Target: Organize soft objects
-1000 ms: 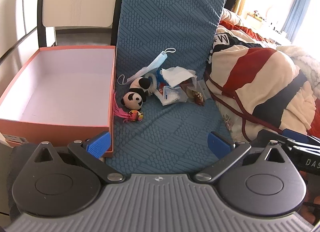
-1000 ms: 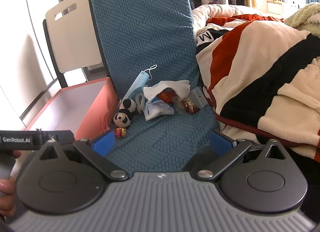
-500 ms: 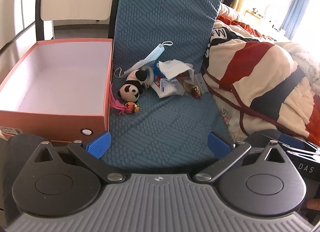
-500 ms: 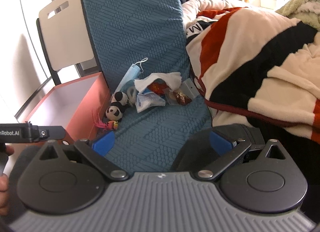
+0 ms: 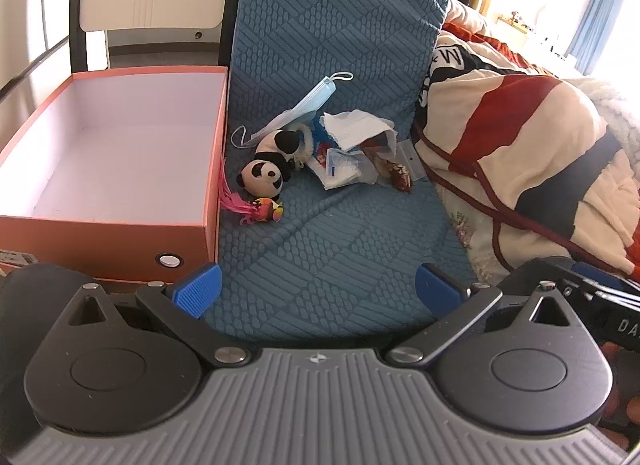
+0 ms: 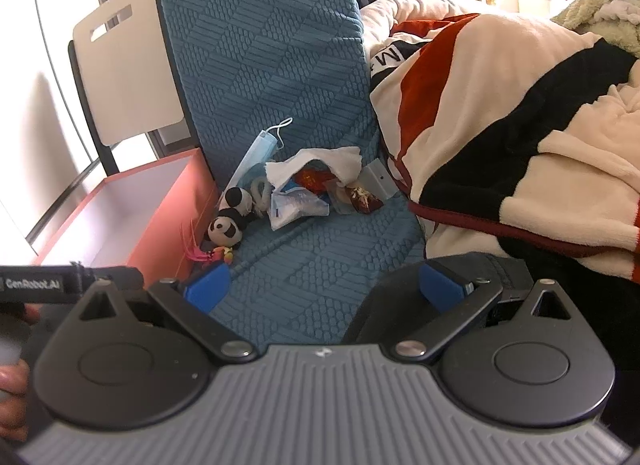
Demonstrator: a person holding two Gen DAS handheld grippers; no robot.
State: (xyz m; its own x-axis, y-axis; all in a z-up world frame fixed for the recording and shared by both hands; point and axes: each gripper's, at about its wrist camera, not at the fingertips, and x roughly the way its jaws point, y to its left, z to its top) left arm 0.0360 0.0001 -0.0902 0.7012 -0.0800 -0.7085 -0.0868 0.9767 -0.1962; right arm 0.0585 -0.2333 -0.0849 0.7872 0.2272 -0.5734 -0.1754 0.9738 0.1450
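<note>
Two grippers: left gripper [image 5: 316, 291] and right gripper [image 6: 326, 289], fingers wide apart, holding nothing, near the pile.
Pile: panda [image 5: 262, 177], mask [image 5: 304, 105], tissue [image 5: 356, 129] on cushion [image 5: 320, 233], unsorted.
Box [image 5: 108, 221]: left, empty, probably the destination.

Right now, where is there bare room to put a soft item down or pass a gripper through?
The orange box holds nothing visible. The blue mat is bare between the gripper fingers and the pile. It is crowded where the panda plush, face mask and tissue cluster; the striped blanket hems the right edge.
</note>
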